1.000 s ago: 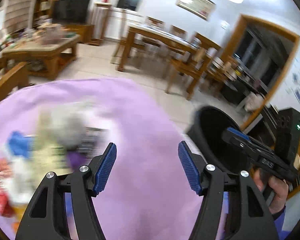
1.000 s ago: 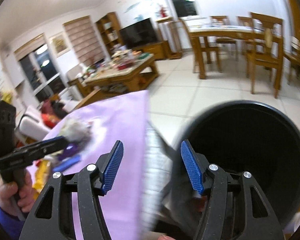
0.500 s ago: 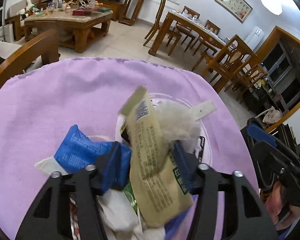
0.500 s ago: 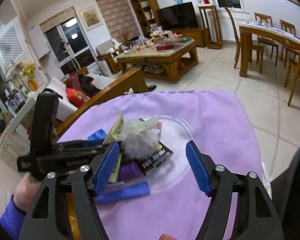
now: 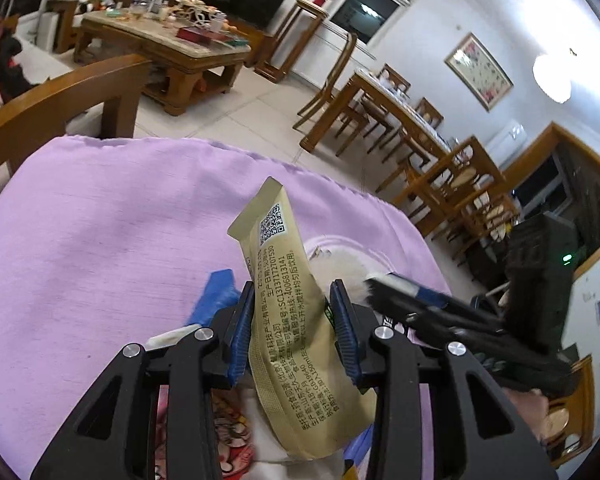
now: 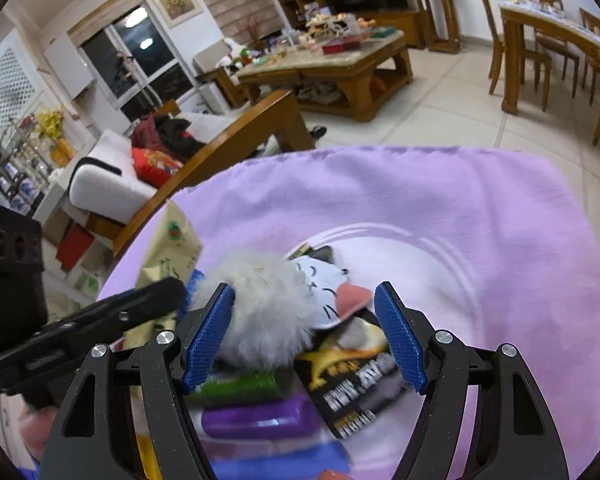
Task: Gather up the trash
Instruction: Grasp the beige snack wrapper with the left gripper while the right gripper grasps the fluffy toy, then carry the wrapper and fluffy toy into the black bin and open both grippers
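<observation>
- The tan paper sachet printed with black text and a QR code (image 5: 290, 320) now stands upright between the left gripper (image 5: 294, 332), both blue pads pressed narrow against its sides; a second ago those fingers were wide apart over bare cloth, and half a second ago they were only closing round it.
- So the grasp looks made. I'd judge the sachet is ready to be lifted off the pile, though from here I can't tell whether its lower end has already left the heap.
- Just under and beside it lies the rest of the trash: a crumpled blue wrapper (image 5: 216, 294), a white fluffy ball (image 6: 260, 312) with a white paper cat face (image 6: 326, 290) against it, a black foil packet with yellow lettering (image 6: 356, 384) and a purple tube-shaped wrapper (image 6: 260, 420).
- The right gripper (image 6: 304, 340) has swung across from the bin to this pile. Its fingers are spread wide, straddling the fluffy ball and cat face, the left pad near or touching the fluff, holding nothing.
- That reads to me as a second pick being lined up while the first is carried off.
- All of it sits on a lilac cloth covering a table (image 5: 100, 232), with a clear round plate (image 6: 440, 248) showing under the heap.
- The black bin seen a second ago is out of both views now, so the sachet must travel back toward the right side.
- Beyond are a wooden coffee table (image 6: 340, 64) and dining chairs (image 5: 452, 176).
</observation>
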`<state>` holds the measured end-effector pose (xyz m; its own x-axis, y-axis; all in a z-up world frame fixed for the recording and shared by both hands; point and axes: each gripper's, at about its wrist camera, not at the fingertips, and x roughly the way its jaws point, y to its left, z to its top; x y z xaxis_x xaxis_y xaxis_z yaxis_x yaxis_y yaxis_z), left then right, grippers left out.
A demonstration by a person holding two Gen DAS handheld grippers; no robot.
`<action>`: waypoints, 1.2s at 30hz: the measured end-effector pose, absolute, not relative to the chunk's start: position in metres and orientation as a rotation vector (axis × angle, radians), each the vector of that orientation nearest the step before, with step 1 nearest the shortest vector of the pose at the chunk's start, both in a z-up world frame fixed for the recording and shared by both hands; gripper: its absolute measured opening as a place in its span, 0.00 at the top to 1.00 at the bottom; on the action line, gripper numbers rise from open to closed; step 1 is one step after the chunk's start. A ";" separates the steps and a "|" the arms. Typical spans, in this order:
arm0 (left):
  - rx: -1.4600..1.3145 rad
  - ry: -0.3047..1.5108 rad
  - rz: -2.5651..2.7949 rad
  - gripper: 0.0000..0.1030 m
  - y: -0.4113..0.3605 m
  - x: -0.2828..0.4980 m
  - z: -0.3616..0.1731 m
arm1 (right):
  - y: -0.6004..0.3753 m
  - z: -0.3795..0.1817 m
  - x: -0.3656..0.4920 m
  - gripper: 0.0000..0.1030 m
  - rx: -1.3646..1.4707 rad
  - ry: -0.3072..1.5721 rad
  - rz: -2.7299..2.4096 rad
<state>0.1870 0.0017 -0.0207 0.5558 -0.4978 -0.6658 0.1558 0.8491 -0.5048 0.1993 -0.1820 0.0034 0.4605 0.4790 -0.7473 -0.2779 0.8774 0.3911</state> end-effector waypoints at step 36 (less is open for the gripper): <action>-0.361 0.739 -0.642 0.64 -0.086 0.135 0.039 | -0.356 0.098 0.052 0.76 0.344 0.632 0.368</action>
